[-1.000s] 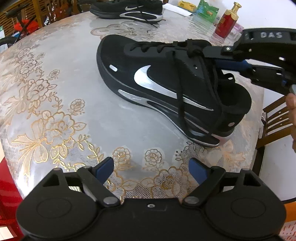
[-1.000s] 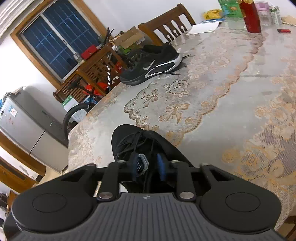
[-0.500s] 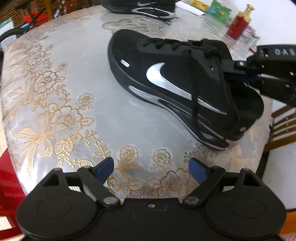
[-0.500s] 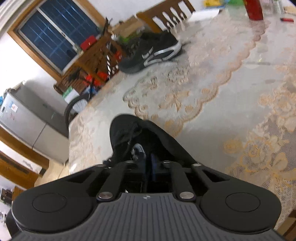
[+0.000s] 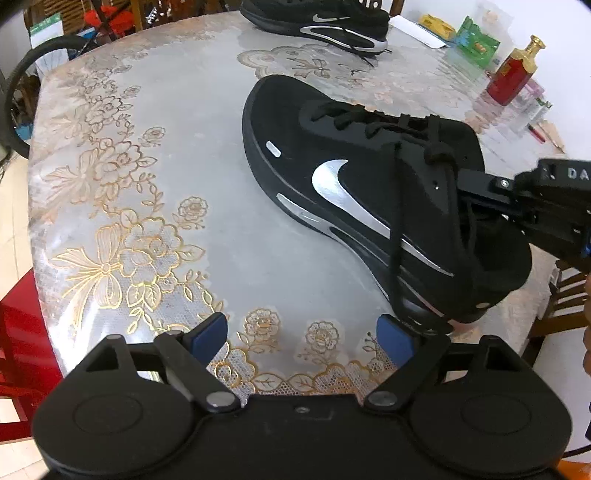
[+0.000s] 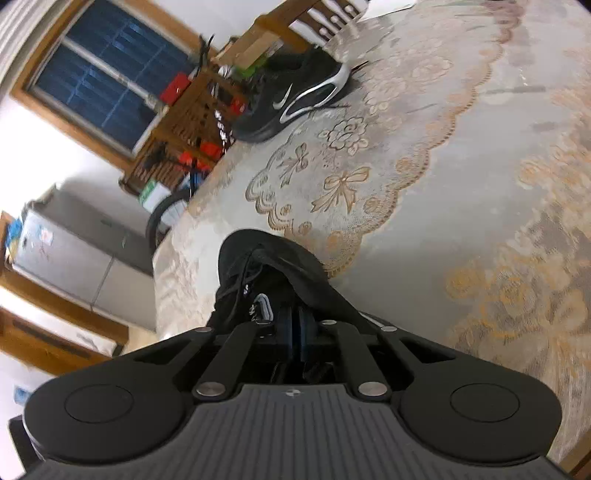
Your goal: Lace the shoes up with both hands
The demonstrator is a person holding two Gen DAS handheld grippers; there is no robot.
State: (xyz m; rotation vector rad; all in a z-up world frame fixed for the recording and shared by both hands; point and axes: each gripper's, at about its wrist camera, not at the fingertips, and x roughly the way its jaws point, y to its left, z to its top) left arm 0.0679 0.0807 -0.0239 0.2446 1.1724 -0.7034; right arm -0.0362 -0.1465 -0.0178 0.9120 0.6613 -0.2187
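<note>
Left wrist view, item list. Table [image 5: 229, 236]: round, covered in a clear-topped cloth with gold flower print. Near shoe [image 5: 369, 192]: black trainer with a silver swoosh, lying at 1 to 3 o'clock of the frame, toe toward 11 o'clock, heel at the table edge. Lace [image 5: 397, 236]: black, one strand hanging from the top eyelets down over the side of the shoe to the sole. Left gripper [image 5: 301, 338]: at 6 o'clock, low over the table edge, blue pads [image 5: 207, 334] set wide apart, nothing between them; the hanging lace end lies just beside the pad on the 3 o'clock side. Right gripper [image 5: 476, 188]: enters from 3 o'clock, fingers reaching the shoe's collar by the lace knot. Second shoe [image 5: 317, 18]: same model, at 12 o'clock, far side of the table. Red bottle [image 5: 511, 75]: gold cap, at 2 o'clock.

Right wrist view. Right gripper [image 6: 295, 334]: blue pads pressed together; whether lace sits between them cannot be told. Near shoe [image 6: 273, 266] directly ahead, second shoe [image 6: 291, 99] at 12 o'clock.
</note>
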